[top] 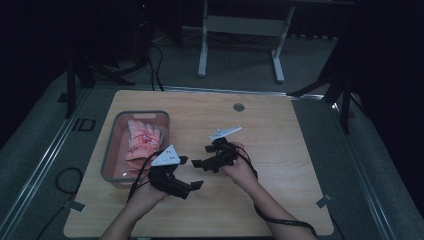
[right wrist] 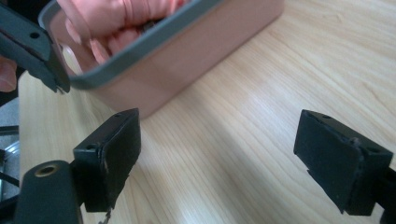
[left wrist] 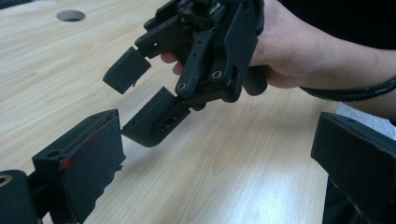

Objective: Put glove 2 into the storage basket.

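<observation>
From above I see both of my tongs over the wooden desk [top: 280,145]: the left tongs [top: 192,179] sit just right of the tub [top: 111,145], and the right tongs [top: 200,156] hover near them, the two pairs pointing at each other's tips without touching. Each carries one grey three-cornered plate and trails one black cable.

The view along my left tongs [left wrist: 215,154] adds what the high one cannot: their two flat black pads stand wide apart with nothing between them, one edged with red marks. Straight ahead of them are my right tongs [left wrist: 140,98], also spread wide and empty, their blocky jaws hard matte plastic with small screw holes.

The view along my right tongs [right wrist: 233,158] shows the tub [right wrist: 196,51] just beyond the left pad: one rounded pink tub with a grey rim, smooth-sided, resting on the pale, fine-grained wood. Inside lie soft pink gloves [right wrist: 121,14], their fingers bunched against the rim; how many there are I cannot tell. From above, the gloves [top: 142,140] look crumpled and fill the tub's middle. One round hole [top: 238,107] sits in the desk beyond my right tongs.
</observation>
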